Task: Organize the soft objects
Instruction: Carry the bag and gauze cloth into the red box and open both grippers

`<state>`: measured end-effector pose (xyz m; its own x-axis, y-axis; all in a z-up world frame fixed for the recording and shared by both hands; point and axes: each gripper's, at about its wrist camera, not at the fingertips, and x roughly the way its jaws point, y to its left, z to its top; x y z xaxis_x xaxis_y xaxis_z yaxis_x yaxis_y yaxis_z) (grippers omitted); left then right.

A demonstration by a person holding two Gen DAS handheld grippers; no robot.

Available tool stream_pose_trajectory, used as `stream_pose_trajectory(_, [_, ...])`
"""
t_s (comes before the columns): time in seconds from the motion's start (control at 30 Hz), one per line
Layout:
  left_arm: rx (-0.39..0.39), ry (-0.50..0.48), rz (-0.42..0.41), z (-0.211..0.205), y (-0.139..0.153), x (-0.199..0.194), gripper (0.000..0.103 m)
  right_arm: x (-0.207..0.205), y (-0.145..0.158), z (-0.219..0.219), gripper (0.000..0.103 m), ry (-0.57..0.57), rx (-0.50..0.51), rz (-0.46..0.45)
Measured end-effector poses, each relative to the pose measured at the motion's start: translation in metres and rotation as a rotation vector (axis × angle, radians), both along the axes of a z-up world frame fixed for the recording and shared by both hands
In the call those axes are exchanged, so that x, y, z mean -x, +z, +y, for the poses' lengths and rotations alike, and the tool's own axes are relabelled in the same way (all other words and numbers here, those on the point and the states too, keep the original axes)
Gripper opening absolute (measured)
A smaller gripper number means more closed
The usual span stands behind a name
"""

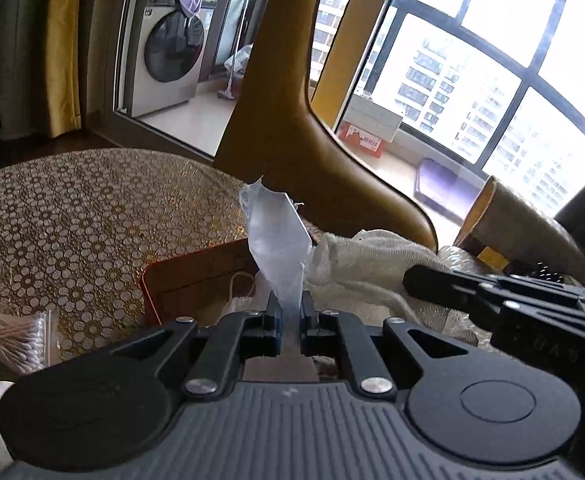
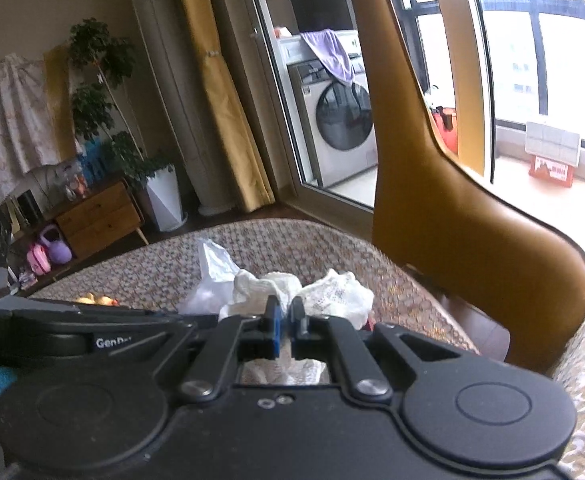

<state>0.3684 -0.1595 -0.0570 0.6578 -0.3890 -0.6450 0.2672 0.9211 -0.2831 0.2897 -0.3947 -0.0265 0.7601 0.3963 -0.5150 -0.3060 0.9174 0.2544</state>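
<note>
On the patterned table (image 1: 72,220), a pack of cotton swabs (image 1: 16,338) lies at the near left. To its right sits a red-rimmed box (image 1: 196,276), open side up. The left gripper (image 1: 290,312) is over the box, its jaws pinching a clear plastic bag (image 1: 278,236) that stands up from the fingers. Just right of the bag, a white cloth (image 1: 372,264) lies bunched, touching it. The right gripper (image 2: 285,316) comes in from the right, jaws pressed on the cloth (image 2: 332,292), which bulges out on both sides of the fingers. A tan chair (image 1: 292,120) stands at the far edge of the table.
</note>
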Motion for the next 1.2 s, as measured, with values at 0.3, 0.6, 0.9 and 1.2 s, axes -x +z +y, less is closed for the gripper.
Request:
stream_pose_trajectory(0.3, [-0.002, 0.002, 0.032, -0.003, -0.024, -0.022, 0.008, -0.014, -0.035, 0.005, 0.004, -0.002, 0.049, 0.09])
stream_pose_trajectory(0.6, [-0.093, -0.008, 0.104, -0.005, -0.045, -0.03, 0.008, -0.009, -0.055, 0.026, 0.005, 0.059, 0.168, 0.114])
stream_pose_trajectory(0.9, [-0.168, -0.012, 0.128, -0.004, -0.056, -0.029, 0.008, -0.008, -0.054, 0.036, 0.018, 0.086, 0.216, 0.122])
stream_pose_trajectory(1.2, [-0.185, -0.006, 0.127, -0.002, -0.051, -0.023, 0.056, -0.008, -0.05, 0.037, 0.028, 0.074, 0.251, 0.103])
